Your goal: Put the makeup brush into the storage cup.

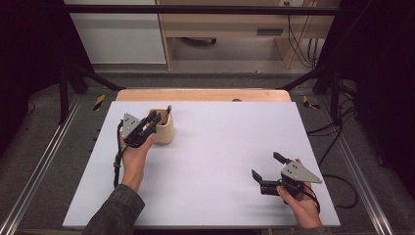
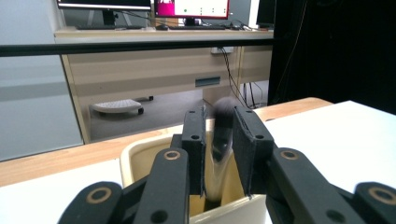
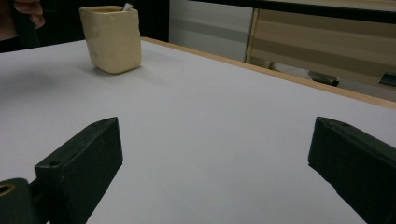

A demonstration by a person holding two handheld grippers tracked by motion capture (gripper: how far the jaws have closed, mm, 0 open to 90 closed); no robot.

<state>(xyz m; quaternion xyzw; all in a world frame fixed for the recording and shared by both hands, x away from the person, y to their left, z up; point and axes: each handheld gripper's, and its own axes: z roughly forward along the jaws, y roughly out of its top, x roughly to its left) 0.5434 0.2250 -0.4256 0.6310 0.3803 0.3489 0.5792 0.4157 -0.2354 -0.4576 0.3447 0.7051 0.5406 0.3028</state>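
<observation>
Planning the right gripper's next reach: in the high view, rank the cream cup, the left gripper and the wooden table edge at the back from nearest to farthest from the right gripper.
From the right gripper, at the near right of the table:
1. Cream cup, far left.
2. Left gripper, at the cup's left rim; nearly level with the cup, marginally farther.
3. Wooden table edge, along the back.

Left gripper [image 1: 157, 119] held level at the far left of the counter [image 1: 220, 147], fingers [image 2: 194, 140] close together, a narrow gap between them, forearm reaching in from the bottom edge. Right gripper [image 1: 266, 166] low at the near right, pointing left, fingers [image 3: 88, 158] spread wide, hand [image 1: 298, 203] wrapped round its body.
</observation>
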